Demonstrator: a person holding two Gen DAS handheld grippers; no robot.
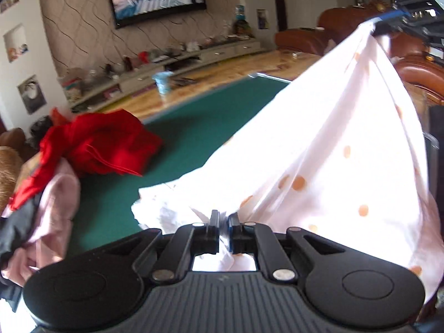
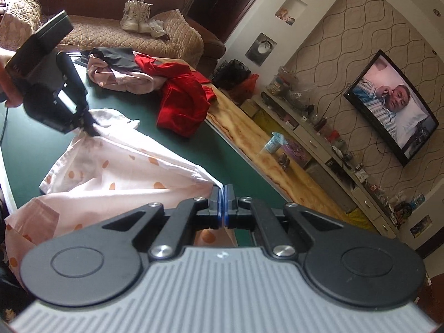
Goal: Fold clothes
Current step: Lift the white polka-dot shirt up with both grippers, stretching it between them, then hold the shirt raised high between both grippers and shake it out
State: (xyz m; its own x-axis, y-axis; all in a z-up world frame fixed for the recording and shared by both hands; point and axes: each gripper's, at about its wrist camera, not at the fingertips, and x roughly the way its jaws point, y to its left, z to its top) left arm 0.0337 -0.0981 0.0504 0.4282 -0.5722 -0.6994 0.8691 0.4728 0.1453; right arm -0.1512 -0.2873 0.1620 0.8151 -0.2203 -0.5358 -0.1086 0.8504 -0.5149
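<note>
A white garment with orange dots [image 1: 333, 144] hangs stretched between both grippers above the green table [image 1: 194, 133]. My left gripper [image 1: 224, 219] is shut on one edge of it, with cloth bunched between its fingers. My right gripper [image 2: 223, 191] is shut on another corner of the same garment [image 2: 116, 172]. In the left wrist view the right gripper [image 1: 374, 26] holds the cloth high at the top right. In the right wrist view the left gripper [image 2: 91, 127] pinches the cloth lower, near the table [image 2: 249, 172].
A red garment [image 1: 111, 144] and a pink garment [image 1: 52, 208] with a dark piece lie heaped at the table's end [image 2: 180, 100]. Beyond the table are a wooden floor [image 2: 277, 161], a TV cabinet [image 1: 172, 66], a sofa with white shoes [image 2: 137, 18].
</note>
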